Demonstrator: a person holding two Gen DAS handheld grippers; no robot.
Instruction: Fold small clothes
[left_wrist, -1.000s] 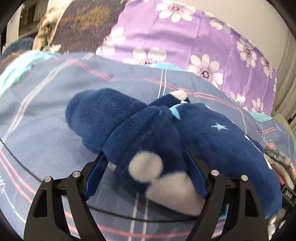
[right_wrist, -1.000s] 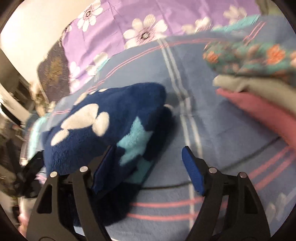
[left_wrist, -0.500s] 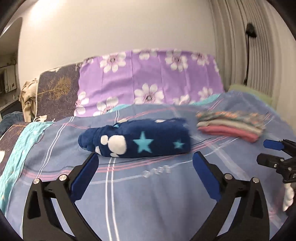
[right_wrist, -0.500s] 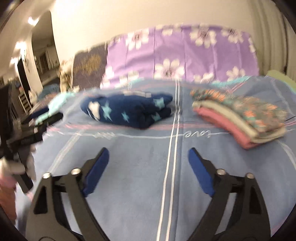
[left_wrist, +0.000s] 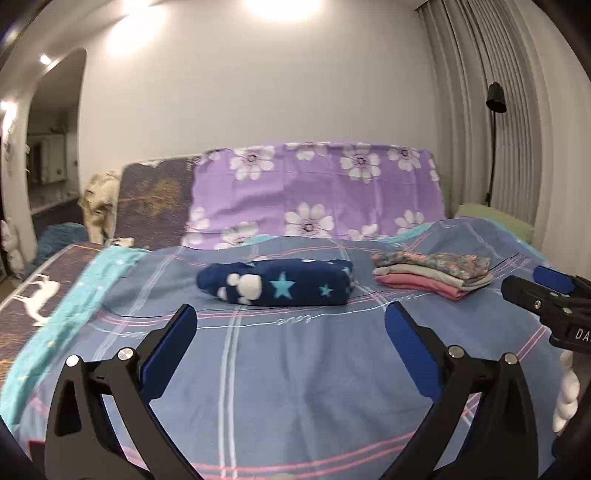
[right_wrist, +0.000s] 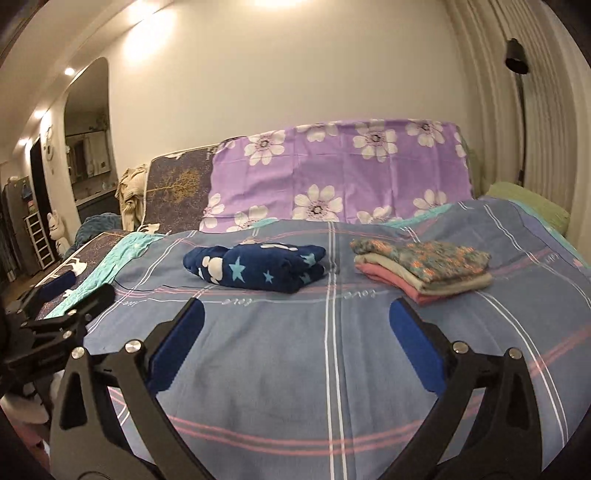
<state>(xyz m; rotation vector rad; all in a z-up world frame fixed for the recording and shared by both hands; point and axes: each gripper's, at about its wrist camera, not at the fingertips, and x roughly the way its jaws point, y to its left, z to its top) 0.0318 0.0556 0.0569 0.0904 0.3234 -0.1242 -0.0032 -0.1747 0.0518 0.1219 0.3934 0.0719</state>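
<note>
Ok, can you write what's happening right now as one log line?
left gripper: open, empty | right gripper: open, empty | navy star fleece: folded on bed | folded pile: beside it, apart

Fleece bundle (left_wrist: 275, 283): navy w/ light-blue stars & white paw prints. Stack of clothes (left_wrist: 432, 271): floral teal/orange top, beige mid, pink bottom. Bedsheet (left_wrist: 295, 387): blue-grey w/ pink & white stripes. Back cover (left_wrist: 317, 192): purple, white flowers. Gripper pads (left_wrist: 168, 354): blue.

Black gripper (left_wrist: 290, 319) frames, blue pads (left_wrist: 404, 332), silver screws.
</note>
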